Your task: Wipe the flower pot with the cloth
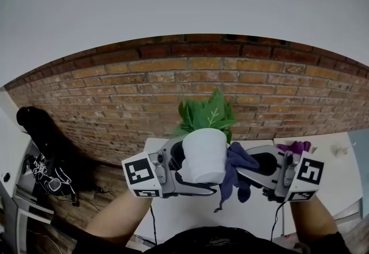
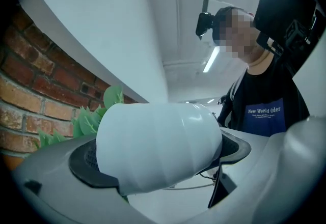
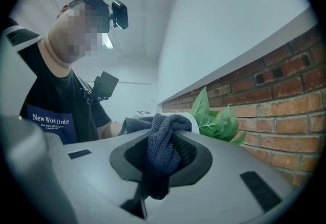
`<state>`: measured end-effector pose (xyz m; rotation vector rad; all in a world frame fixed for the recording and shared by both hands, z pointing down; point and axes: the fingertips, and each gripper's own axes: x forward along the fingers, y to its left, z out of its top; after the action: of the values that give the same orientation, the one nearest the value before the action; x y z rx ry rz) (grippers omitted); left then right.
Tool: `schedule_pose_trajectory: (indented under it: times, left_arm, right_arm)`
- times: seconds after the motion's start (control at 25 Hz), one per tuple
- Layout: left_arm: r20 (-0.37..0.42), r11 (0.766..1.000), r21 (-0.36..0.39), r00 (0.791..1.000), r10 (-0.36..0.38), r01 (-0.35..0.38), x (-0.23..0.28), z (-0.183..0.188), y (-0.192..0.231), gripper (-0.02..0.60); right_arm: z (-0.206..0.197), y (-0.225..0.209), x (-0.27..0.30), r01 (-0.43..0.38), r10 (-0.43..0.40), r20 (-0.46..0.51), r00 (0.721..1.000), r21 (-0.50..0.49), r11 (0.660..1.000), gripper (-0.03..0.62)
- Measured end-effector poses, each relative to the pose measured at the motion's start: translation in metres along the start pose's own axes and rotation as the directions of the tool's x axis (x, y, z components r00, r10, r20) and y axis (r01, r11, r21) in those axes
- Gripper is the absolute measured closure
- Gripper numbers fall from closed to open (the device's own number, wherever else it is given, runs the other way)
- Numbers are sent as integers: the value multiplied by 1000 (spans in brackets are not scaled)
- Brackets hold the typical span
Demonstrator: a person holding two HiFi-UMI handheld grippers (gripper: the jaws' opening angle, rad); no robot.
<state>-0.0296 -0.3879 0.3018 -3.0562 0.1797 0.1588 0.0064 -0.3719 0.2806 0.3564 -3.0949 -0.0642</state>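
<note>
A white flower pot [image 1: 204,154] with green leaves [image 1: 209,113] hangs in the air in front of me, held across its body by my left gripper [image 1: 187,169]. In the left gripper view the pot [image 2: 158,146] fills the space between the dark pads [image 2: 84,164]. My right gripper [image 1: 245,167] is shut on a dark blue cloth [image 1: 237,173], which hangs bunched against the pot's right side. The right gripper view shows the cloth [image 3: 163,149] pinched between the jaws, with the pot's rim [image 3: 189,116] and leaves [image 3: 216,121] just beyond it.
A white table [image 1: 323,172] lies below, against a brick wall [image 1: 173,91]. A purple item [image 1: 297,146] lies on the table at right. A black bag [image 1: 43,143] hangs at the left beside white furniture.
</note>
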Motion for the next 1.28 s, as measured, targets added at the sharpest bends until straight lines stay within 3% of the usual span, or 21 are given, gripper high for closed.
schedule_pose_trajectory:
  times: [0.16,0.32,0.48,0.88,1.16,1.28]
  left_arm:
    - [-33,999,40,999,-12,14,5,-10,-5,-14]
    - [-118,994,102,993,-30,42,16,-21,-19,-12]
    - [-114,989,142,993,-22,38,18,-17,-22,-12]
    - [-124,983,183,992,10,13,10,-14,-20,-3]
    - [-222,947,318,974,35,39,16,-18,-25,8]
    - [-309,926,374,949,68,56,20,-29,-22,9]
  right_arm:
    - [14,-5,4,-5,4,36,999,18,1000,537]
    - [23,-5,19,11,-17,-53,998,-102,995,537]
    - [28,5,32,-8,-16,-126,992,-187,982,537]
    - [0,-1,12,10,-20,-118,993,-86,996,537]
    - [-27,-10,2,47,-62,-199,978,-82,996,537]
    - [-12,-6,6,46,-70,-193,979,-127,991,537]
